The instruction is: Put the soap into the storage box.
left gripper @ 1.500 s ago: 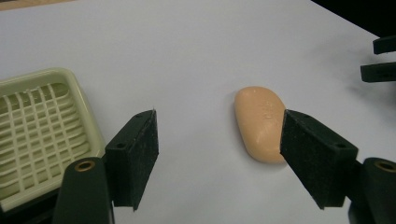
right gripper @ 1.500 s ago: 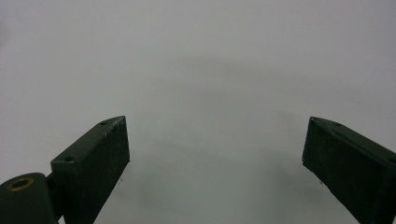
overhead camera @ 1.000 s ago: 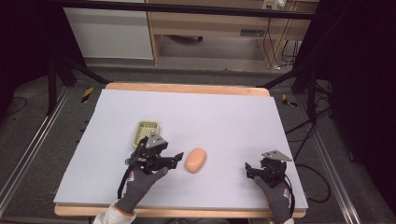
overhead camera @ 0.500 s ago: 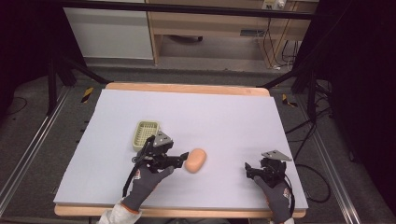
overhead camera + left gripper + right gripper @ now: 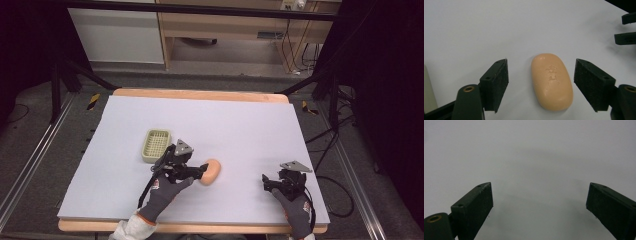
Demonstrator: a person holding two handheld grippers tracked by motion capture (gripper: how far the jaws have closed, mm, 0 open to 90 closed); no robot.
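Observation:
A peach-coloured oval soap bar [image 5: 210,172] [image 5: 551,81] lies flat on the white table, an emblem stamped on its top. My left gripper [image 5: 196,171] [image 5: 541,85] is open, its two black jaws standing on either side of the bar with a gap on each side, not touching it. A pale green ribbed soap dish [image 5: 156,145] sits just behind and left of that gripper. My right gripper [image 5: 272,181] [image 5: 539,202] rests open near the table's front right, nothing but bare table between its jaws.
The white table top [image 5: 240,125] has a wooden rim; its front edge [image 5: 200,227] runs close under both gloved hands. In the left gripper view the other gripper's jaw tips [image 5: 626,37] show at the upper right. Cables and stand legs surround the table.
My left gripper has slid right and forward from beside the dish until its open jaws bracket the soap bar. The right gripper has stayed put.

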